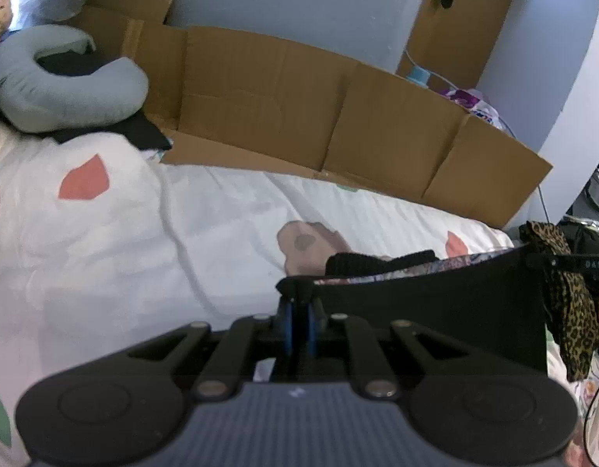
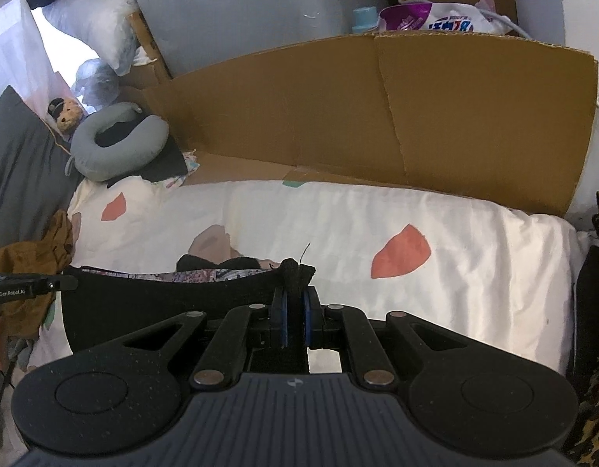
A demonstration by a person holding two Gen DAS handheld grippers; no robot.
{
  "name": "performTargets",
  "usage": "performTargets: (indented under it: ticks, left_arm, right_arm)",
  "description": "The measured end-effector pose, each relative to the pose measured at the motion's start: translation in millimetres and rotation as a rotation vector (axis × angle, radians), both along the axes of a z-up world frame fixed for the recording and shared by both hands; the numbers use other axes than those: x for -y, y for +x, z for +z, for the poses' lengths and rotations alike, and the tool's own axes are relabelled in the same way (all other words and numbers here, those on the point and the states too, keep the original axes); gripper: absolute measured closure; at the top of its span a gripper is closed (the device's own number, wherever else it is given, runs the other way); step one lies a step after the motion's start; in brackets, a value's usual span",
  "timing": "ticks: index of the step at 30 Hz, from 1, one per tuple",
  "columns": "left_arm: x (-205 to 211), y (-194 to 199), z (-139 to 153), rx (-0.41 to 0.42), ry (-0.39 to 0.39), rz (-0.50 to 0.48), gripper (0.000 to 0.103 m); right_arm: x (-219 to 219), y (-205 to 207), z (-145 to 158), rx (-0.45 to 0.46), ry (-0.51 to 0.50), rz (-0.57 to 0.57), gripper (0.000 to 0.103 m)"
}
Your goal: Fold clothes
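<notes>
Right now the black garment [image 1: 428, 311] is hanging stretched between the two tongs, its top edge running sideways from one to the other, so its long axis is lying across the bed [image 1: 144, 253] rather than toward the cardboard. It is sitting just above the white cover, low in both wrist views, and sagging a little in the middle. There is one such garment, and two grippers holding it. The left gripper [image 1: 297, 297] is pinching one upper corner, its blue pads nearly together with a bunched knob of black cloth sticking out between them. The right gripper [image 2: 295, 286] is doing the same at the other corner, jaws narrow and clamped on a similar wad with a loose thread poking up.

The cloth is looking plain black on the outer face, while a paler patterned lining is showing along the open top edge. One black ribbed cuff or band is peeking out behind that edge.

One flattened cardboard sheet [image 1: 299, 116] is standing along the far side of the bed, one grey neck pillow [image 1: 66, 89] is lying at the head end, and one leopard-print piece [image 1: 571, 311] is dangling near the right gripper.
</notes>
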State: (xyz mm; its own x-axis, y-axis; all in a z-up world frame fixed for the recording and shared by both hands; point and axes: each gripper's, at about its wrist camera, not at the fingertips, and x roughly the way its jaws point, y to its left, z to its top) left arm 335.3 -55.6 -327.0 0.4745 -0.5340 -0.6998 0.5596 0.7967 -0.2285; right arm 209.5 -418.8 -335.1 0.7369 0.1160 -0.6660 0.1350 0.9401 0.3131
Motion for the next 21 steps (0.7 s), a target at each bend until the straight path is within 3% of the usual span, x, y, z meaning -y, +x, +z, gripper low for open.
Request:
performTargets:
  ticks: [21]
  left_arm:
    - [45.1,65.5,-33.3,-0.021,0.055,-0.075,0.095]
  right_arm:
    - [14.6,16.9,-18.4,-0.073,-0.086,-0.092,0.097]
